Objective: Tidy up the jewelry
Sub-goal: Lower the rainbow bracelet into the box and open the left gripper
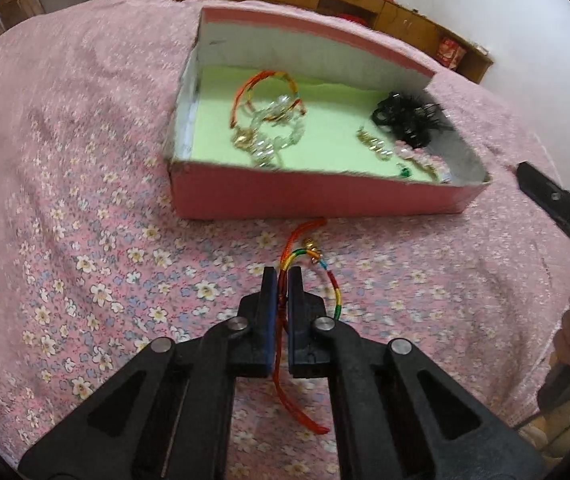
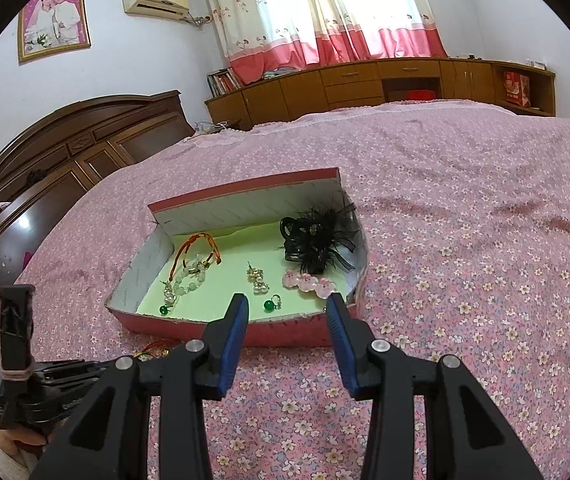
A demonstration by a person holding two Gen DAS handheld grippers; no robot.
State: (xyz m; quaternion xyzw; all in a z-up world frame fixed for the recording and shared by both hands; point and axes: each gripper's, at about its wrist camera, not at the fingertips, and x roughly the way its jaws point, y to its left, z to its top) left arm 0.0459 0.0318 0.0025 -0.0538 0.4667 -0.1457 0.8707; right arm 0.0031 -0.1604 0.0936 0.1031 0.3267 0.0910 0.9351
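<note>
My left gripper (image 1: 283, 274) is shut on a red and rainbow cord bracelet (image 1: 327, 280) with gold beads, held above the bedspread just in front of the pink box (image 1: 285, 196). The box has a green floor and holds another cord bracelet (image 1: 269, 92), a bead bracelet (image 1: 277, 136), earrings (image 2: 257, 280), a pink flower clip (image 2: 309, 284) and a black feather hairpiece (image 2: 317, 244). My right gripper (image 2: 287, 308) is open and empty, its tips at the box's near wall (image 2: 285, 334). The bracelet peeks out in the right wrist view (image 2: 153, 352).
The box lies on a bed with a pink floral bedspread (image 2: 465, 240). A wooden headboard (image 2: 45, 168) stands at the left, a low wooden cabinet (image 2: 385, 80) along the far wall under curtains. The right gripper shows at the right edge of the left wrist view (image 1: 557, 204).
</note>
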